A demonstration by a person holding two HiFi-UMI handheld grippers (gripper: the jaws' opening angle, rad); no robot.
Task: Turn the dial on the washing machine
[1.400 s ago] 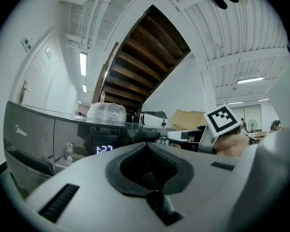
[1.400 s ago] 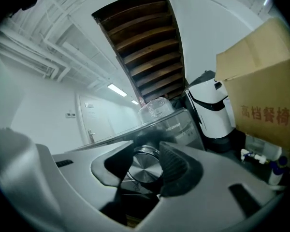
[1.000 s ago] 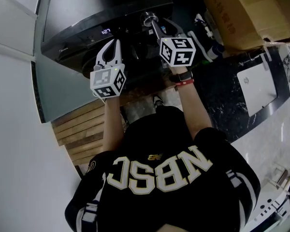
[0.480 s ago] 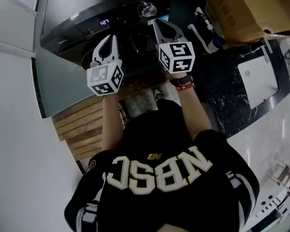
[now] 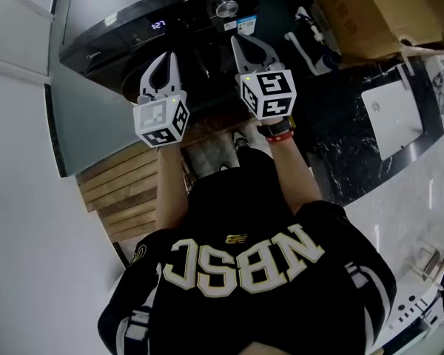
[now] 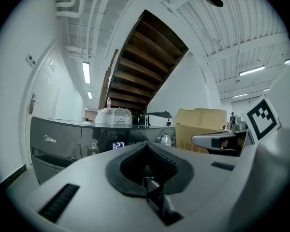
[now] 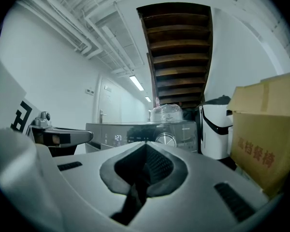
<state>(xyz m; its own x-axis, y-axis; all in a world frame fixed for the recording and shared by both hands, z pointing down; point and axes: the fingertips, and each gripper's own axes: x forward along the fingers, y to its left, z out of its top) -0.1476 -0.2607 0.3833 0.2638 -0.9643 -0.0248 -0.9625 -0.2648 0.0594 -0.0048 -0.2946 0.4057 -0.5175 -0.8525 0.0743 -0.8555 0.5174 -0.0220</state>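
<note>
The dark grey washing machine (image 5: 103, 9) is at the top of the head view, with its silver dial (image 5: 225, 6) right of the lit display (image 5: 157, 25). My right gripper (image 5: 237, 41) hangs a short way in front of and below the dial, jaws shut and empty, not touching it. In the right gripper view the dial (image 7: 166, 140) shows just above the closed tips (image 7: 146, 145). My left gripper (image 5: 165, 56) is also shut and empty, in front of the panel below the display. The left gripper view shows the dial (image 6: 164, 139) beyond its closed tips (image 6: 146, 144).
A cardboard box (image 5: 370, 13) stands right of the machine, with a white bin (image 7: 215, 129) between them. A dark marble counter (image 5: 340, 154) carries a flat white item (image 5: 391, 120). Wooden steps (image 5: 122, 194) lie at lower left. A plastic-wrapped thing (image 6: 113, 115) sits on the machine.
My right gripper, which was open at the dial a second ago, has drawn back towards me and its jaws have closed. The left gripper has stayed roughly where it was.
</note>
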